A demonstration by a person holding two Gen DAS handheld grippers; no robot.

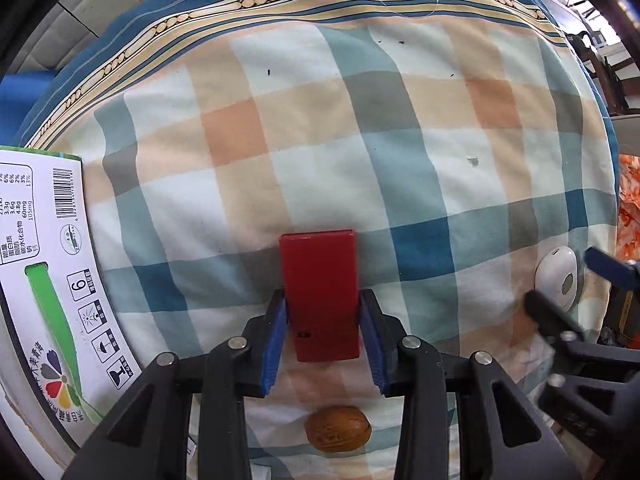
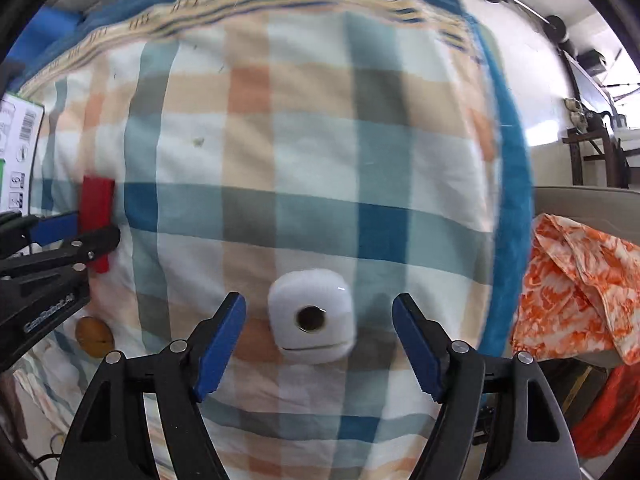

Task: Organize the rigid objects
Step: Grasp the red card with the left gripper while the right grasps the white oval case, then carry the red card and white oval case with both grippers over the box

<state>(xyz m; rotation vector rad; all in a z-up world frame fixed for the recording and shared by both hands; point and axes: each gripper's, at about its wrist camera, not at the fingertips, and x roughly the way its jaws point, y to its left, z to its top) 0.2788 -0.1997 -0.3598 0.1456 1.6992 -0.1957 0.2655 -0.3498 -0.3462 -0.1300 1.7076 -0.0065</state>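
A flat red rectangular block [image 1: 320, 294] lies on the checked cloth, and my left gripper [image 1: 322, 306] is shut on its near half, blue pads on both long sides. A brown walnut-like nut [image 1: 338, 429] lies on the cloth below the left gripper. A white rounded case with a dark round button [image 2: 312, 316] lies on the cloth between the fingers of my right gripper [image 2: 319, 308], which is open and apart from it. The case also shows in the left wrist view [image 1: 558, 276]. The red block [image 2: 97, 216] and the nut [image 2: 94, 337] show at left in the right wrist view.
A white printed carton [image 1: 44, 272] stands along the left edge of the cloth. An orange patterned cloth [image 2: 580, 284] hangs at the right, off the bed. The checked cloth [image 1: 360, 140] stretches away with a blue and beige border at the far side.
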